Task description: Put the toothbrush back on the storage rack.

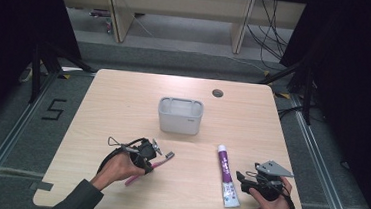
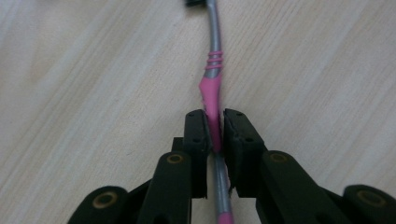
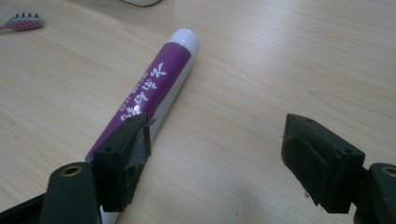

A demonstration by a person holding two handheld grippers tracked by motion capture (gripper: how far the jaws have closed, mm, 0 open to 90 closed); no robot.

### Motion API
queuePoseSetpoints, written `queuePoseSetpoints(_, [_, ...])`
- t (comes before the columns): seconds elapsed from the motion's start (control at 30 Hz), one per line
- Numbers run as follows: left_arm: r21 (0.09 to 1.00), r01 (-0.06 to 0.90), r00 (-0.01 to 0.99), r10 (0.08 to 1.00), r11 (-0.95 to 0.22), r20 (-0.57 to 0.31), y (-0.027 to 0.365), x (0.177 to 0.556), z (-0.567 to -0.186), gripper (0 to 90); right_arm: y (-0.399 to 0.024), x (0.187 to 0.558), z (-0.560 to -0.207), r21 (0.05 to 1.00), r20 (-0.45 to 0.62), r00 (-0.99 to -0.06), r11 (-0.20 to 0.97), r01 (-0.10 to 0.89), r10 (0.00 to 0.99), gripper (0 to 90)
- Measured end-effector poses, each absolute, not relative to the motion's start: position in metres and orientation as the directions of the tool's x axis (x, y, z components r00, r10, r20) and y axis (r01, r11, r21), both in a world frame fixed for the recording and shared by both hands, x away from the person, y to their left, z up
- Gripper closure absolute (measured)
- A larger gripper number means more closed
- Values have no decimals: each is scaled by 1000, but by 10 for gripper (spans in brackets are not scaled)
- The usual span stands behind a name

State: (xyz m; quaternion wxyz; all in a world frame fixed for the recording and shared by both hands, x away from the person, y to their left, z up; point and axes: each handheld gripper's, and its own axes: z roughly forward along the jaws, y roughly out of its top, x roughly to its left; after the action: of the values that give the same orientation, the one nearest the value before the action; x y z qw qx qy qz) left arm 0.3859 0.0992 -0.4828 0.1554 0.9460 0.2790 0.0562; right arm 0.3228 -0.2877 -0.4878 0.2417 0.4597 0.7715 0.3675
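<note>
On my high view, my left hand (image 1: 118,167) comes in from the bottom left, forearm angled up and to the right, with the left gripper (image 1: 155,152) low over the table (image 1: 123,104). Its 2 jaws are clenched on the pink part of the toothbrush (image 2: 211,93) handle. The toothbrush lies near the table's front left, long axis running diagonally, bristle head pointing up and right toward the grey container (image 1: 180,115) at mid-table.

My right hand (image 1: 271,204) sits at the front right edge, and the right gripper (image 3: 217,154) has its 2 jaws spread wide, grasping nothing. The purple toothpaste tube (image 3: 149,93) lies flat just beside its left jaw, long axis nearly front to back, white cap pointing away from me.
</note>
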Motion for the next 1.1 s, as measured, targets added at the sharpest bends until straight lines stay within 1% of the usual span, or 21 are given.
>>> queuePoseSetpoints(0.07, [295, 498, 848, 530, -816, 33, 96, 387, -482, 808, -288, 323, -488, 790, -37, -460, 307, 530, 887, 254])
queuePoseSetpoints(0.3, [253, 477, 864, 502, -842, 43, 91, 389, -480, 813, -288, 323, -488, 790, -38, -461, 309, 529, 887, 255])
queuePoseSetpoints(0.53, [233, 459, 875, 481, -857, 47, 89, 391, -479, 816, -288, 323, -487, 793, -42, -459, 309, 526, 888, 257])
queuePoseSetpoints(0.57, [235, 454, 877, 477, -859, 49, 89, 390, -480, 816, -287, 322, -488, 790, -26, -457, 299, 536, 889, 257])
queuePoseSetpoints(0.63, [232, 452, 879, 474, -861, 46, 89, 391, -479, 817, -288, 323, -487, 794, -37, -459, 305, 526, 887, 257])
queuePoseSetpoints(0.67, [240, 454, 877, 477, -858, 49, 90, 390, -478, 817, -287, 323, -488, 793, -23, -460, 296, 532, 888, 257])
queuePoseSetpoints(0.7, [252, 452, 876, 479, -856, 54, 90, 391, -476, 817, -288, 323, -487, 795, -49, -457, 311, 520, 888, 257])
queuePoseSetpoints(0.73, [261, 447, 877, 476, -856, 59, 91, 391, -475, 817, -288, 323, -487, 793, -34, -459, 303, 528, 888, 257])
queuePoseSetpoints(0.93, [287, 433, 882, 468, -855, 62, 95, 390, -467, 817, -289, 323, -487, 794, -42, -456, 306, 525, 889, 257])
queuePoseSetpoints(1.07, [333, 435, 876, 479, -837, 60, 99, 391, -463, 817, -289, 323, -487, 795, -42, -454, 306, 525, 890, 257])
queuePoseSetpoints(1.1, [342, 425, 877, 474, -838, 70, 100, 392, -462, 817, -287, 321, -487, 787, -3, -440, 273, 554, 898, 257])
